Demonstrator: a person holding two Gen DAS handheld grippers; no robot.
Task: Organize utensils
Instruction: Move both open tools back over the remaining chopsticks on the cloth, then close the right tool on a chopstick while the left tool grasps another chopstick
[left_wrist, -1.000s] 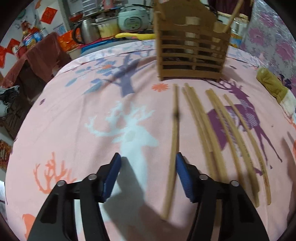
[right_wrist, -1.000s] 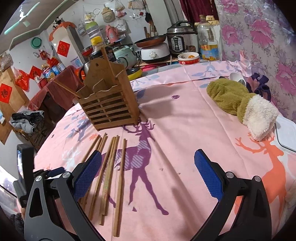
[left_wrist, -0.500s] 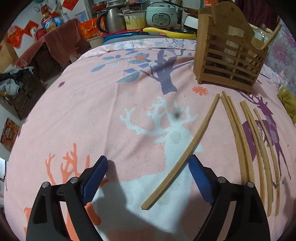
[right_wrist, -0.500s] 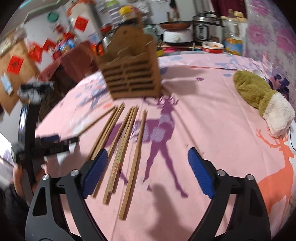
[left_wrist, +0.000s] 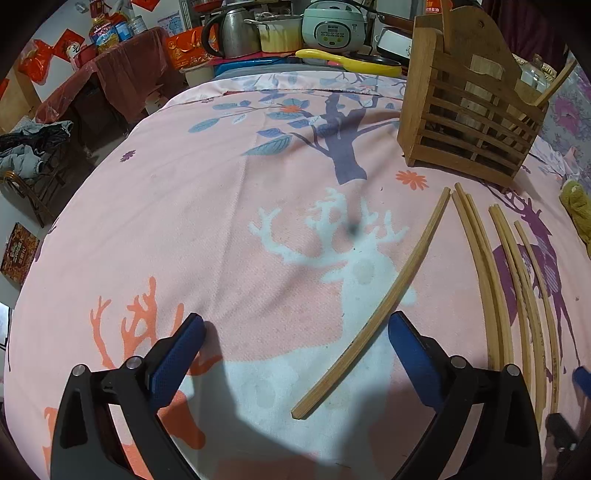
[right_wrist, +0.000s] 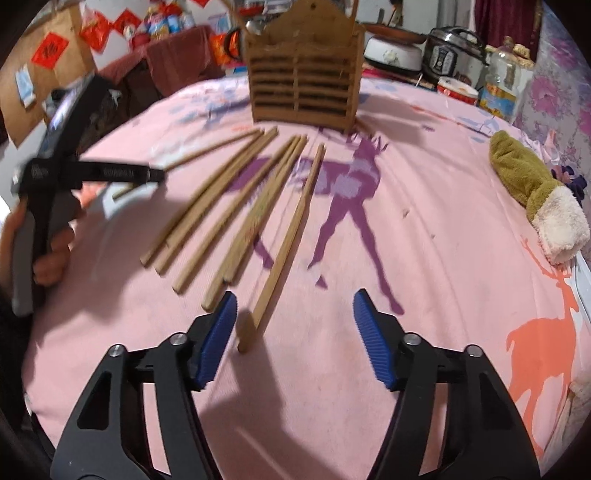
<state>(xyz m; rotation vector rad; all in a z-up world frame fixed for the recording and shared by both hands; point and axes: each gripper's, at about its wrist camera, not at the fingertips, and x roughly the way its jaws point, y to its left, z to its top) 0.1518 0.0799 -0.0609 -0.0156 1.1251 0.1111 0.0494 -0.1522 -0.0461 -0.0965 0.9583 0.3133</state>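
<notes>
Several wooden chopsticks lie on the pink deer-print tablecloth (left_wrist: 184, 229) in front of a slatted wooden utensil holder (left_wrist: 469, 122), which also shows in the right wrist view (right_wrist: 303, 85). My left gripper (left_wrist: 295, 332) is open and empty; one loose chopstick (left_wrist: 384, 299) lies apart from the rest, its near end between the open jaws. My right gripper (right_wrist: 293, 314) is open and empty, with the near end of the rightmost chopstick (right_wrist: 291, 236) just inside its left pad (right_wrist: 218, 332). The left gripper's body (right_wrist: 74, 173) shows at the left of the right wrist view.
A green and cream plush mitt (right_wrist: 535, 192) lies at the table's right side. Behind the table stand a kettle (left_wrist: 229, 33), a rice cooker (left_wrist: 332, 26), a pressure cooker (right_wrist: 454, 48) and a yellow-handled pan (left_wrist: 347, 62). The table edge curves down at the left.
My left gripper has opened wider and swung left, leaving one chopstick lying diagonally. My right gripper has moved left and down toward the near ends of the chopsticks.
</notes>
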